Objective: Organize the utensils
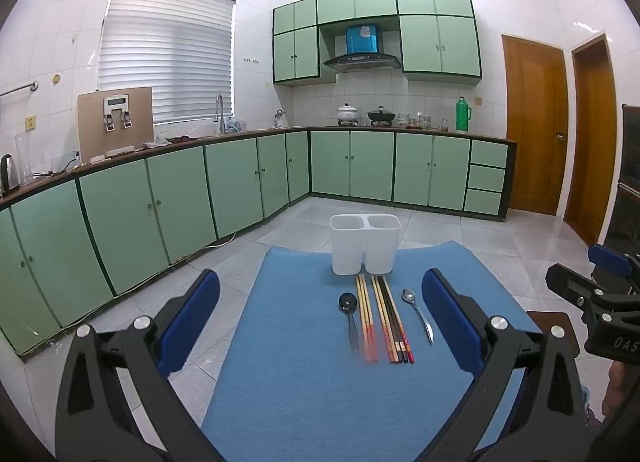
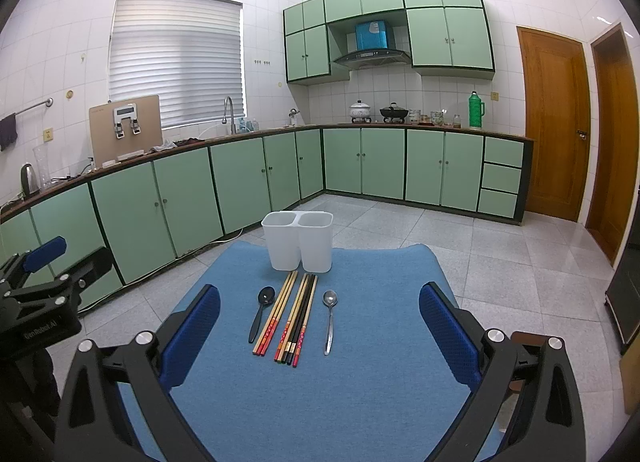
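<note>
A white two-compartment holder (image 1: 365,244) (image 2: 298,241) stands at the far end of a blue mat (image 1: 304,374) (image 2: 360,382). In front of it lie a black spoon (image 1: 349,312) (image 2: 261,310), several chopsticks (image 1: 382,318) (image 2: 290,318) and a metal spoon (image 1: 418,312) (image 2: 329,318), all pointing toward the holder. My left gripper (image 1: 320,310) is open, hovering short of the utensils with nothing between its fingers. My right gripper (image 2: 320,314) is open too, likewise short of them and empty. Each gripper shows at the edge of the other's view.
The mat covers a small table on a grey tiled floor (image 2: 500,254). Green cabinets (image 1: 180,198) run along the left and back walls under a counter with a kettle, pots and a green flask (image 2: 476,110). Wooden doors (image 2: 556,122) stand at the right.
</note>
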Tool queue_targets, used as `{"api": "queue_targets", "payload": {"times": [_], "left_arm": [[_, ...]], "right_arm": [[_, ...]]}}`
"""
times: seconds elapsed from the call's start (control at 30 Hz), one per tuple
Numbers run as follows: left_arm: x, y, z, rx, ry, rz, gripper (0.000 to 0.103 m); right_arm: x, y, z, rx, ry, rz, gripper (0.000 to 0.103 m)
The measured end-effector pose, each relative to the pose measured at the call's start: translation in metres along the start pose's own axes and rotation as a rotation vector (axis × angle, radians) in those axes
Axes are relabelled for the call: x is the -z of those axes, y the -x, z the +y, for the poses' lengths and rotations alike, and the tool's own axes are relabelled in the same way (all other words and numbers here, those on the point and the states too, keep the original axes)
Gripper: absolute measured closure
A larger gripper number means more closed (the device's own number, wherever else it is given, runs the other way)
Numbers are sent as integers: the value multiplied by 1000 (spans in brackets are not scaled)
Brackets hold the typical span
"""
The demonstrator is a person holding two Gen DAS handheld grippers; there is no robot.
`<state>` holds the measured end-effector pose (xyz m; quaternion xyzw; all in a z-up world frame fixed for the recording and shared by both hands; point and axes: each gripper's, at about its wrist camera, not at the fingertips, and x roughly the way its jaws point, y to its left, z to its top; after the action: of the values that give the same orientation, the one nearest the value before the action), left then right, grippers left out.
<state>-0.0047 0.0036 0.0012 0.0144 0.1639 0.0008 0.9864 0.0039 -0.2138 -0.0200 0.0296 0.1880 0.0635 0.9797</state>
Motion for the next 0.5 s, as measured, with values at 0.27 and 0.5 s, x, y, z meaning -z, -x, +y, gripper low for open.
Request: {"api": "queue_targets", "payload": {"times": [0.27, 0.5], "left_arm": [[1, -1, -1, -1, -1, 2, 5], [3, -3, 3, -1, -3, 3, 5]], "right_arm": [[0, 0, 0, 1, 0, 1, 6], [0, 0, 0, 0, -1, 2, 6]]}}
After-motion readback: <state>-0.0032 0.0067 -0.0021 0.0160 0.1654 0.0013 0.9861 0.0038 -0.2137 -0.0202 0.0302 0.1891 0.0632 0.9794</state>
